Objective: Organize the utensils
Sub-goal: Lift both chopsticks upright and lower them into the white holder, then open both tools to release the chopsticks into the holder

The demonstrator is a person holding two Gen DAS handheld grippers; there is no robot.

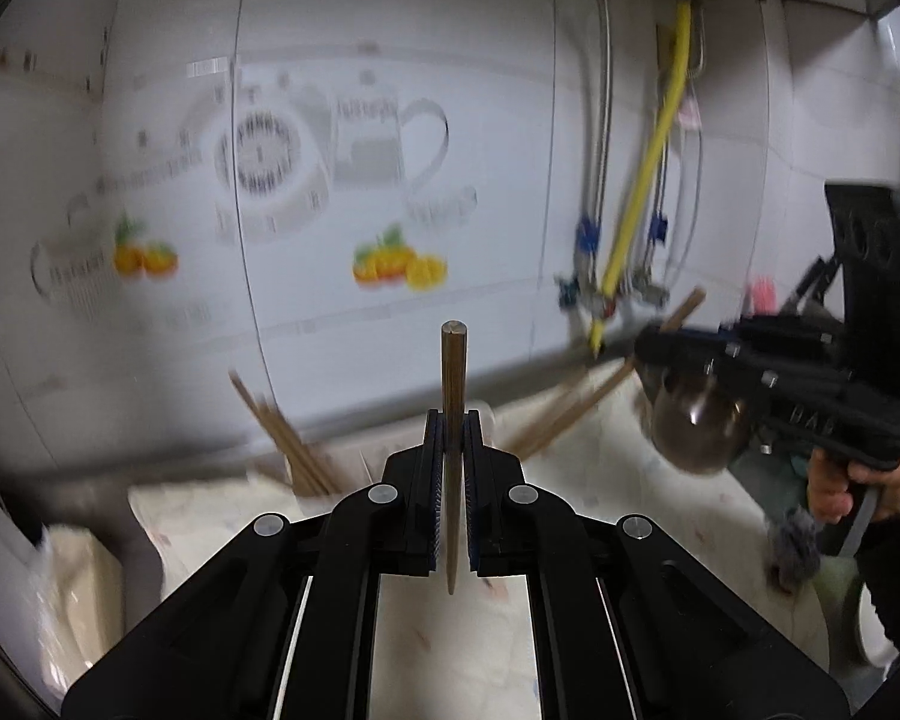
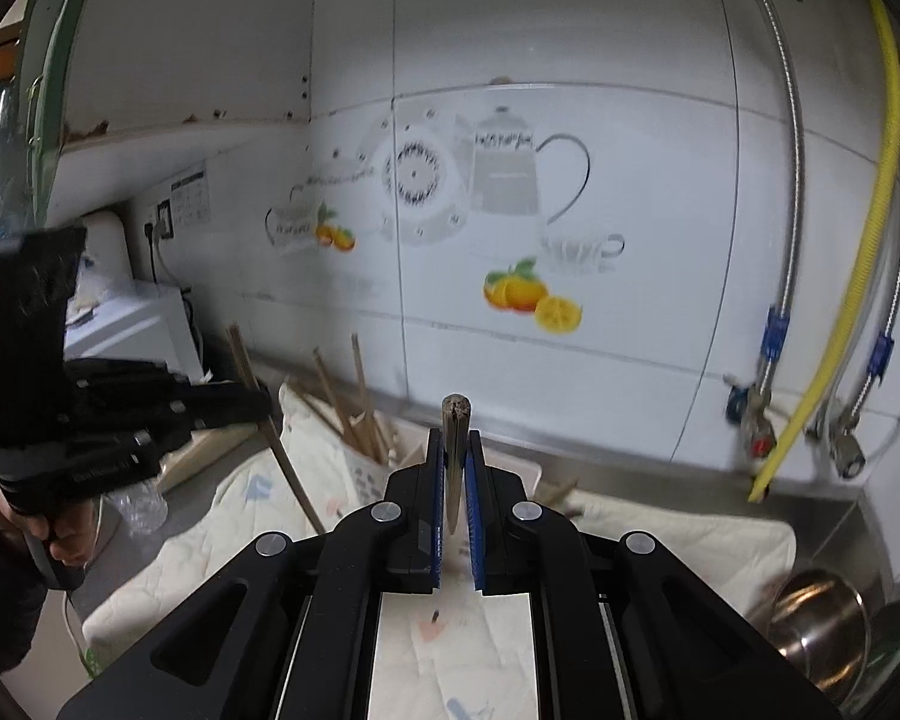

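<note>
My left gripper [image 1: 452, 417] is shut on a brown wooden chopstick [image 1: 453, 360] that stands upright between its pads, blunt end up. In the right wrist view my right gripper [image 2: 453, 438] is shut on a second wooden chopstick [image 2: 456, 414], also upright. Each gripper shows in the other's view, held by a hand: the right gripper [image 1: 648, 354] at the right edge with its chopstick slanting through it, the left gripper [image 2: 261, 405] at the left with its stick angled down. Several more chopsticks [image 2: 354, 414] lean in a holder on the counter near the wall.
A pale patterned cloth [image 2: 660, 534] covers the counter. A steel pot [image 2: 822, 618] stands at the right. Behind is a white tiled wall with a yellow hose [image 2: 870, 240], braided pipes and valves. A white appliance [image 2: 132, 324] sits at the far left.
</note>
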